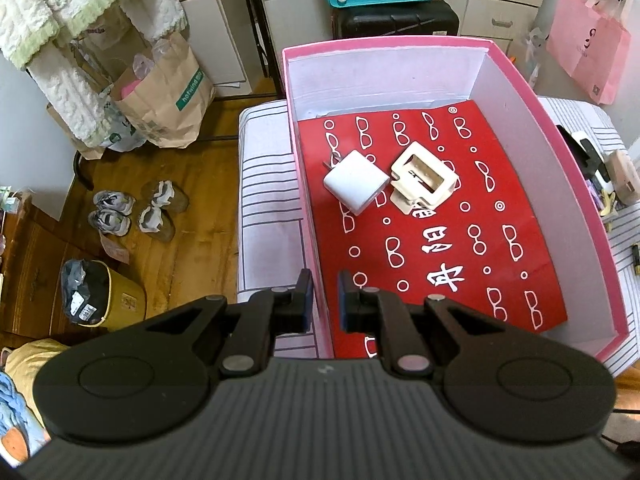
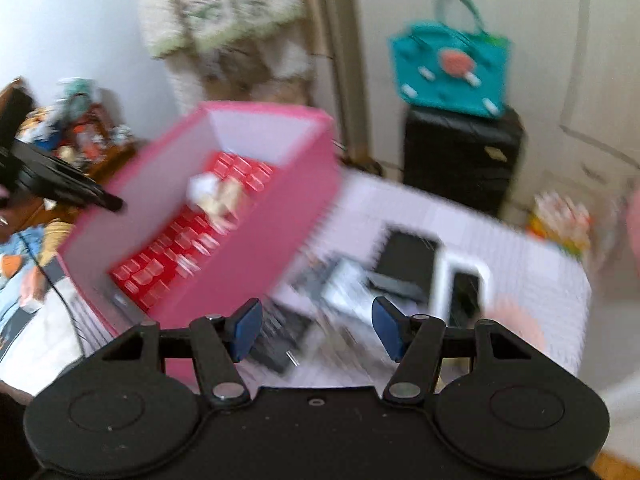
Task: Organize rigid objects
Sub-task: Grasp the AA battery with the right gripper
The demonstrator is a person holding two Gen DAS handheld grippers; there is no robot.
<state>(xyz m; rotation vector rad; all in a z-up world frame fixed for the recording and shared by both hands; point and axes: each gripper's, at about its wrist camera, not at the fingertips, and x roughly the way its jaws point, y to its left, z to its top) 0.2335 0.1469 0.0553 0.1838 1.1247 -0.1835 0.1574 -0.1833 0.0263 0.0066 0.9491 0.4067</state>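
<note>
A pink box [image 1: 384, 42] with white inner walls stands on the striped tabletop. Its floor is covered by a red sheet [image 1: 440, 248] printed with white glasses. On that sheet lie a white plug charger [image 1: 354, 186] and, touching it, a cream open-framed plastic piece [image 1: 424, 178]. My left gripper [image 1: 325, 280] is shut on the box's near-left wall, one finger outside and one inside. The right wrist view is blurred: my right gripper [image 2: 316, 320] is open and empty above the table, to the right of the pink box [image 2: 272, 220]. Beneath it lies a black plug adapter [image 2: 276, 340].
Right of the box the striped table [image 2: 520, 264] holds several black and white gadgets, among them a white tray [image 2: 460, 280]. A black suitcase [image 2: 460, 156] with a teal bag [image 2: 452, 68] stands behind. Shoes [image 1: 136, 208], paper bags [image 1: 168, 92] and a bin [image 1: 100, 296] are on the floor at left.
</note>
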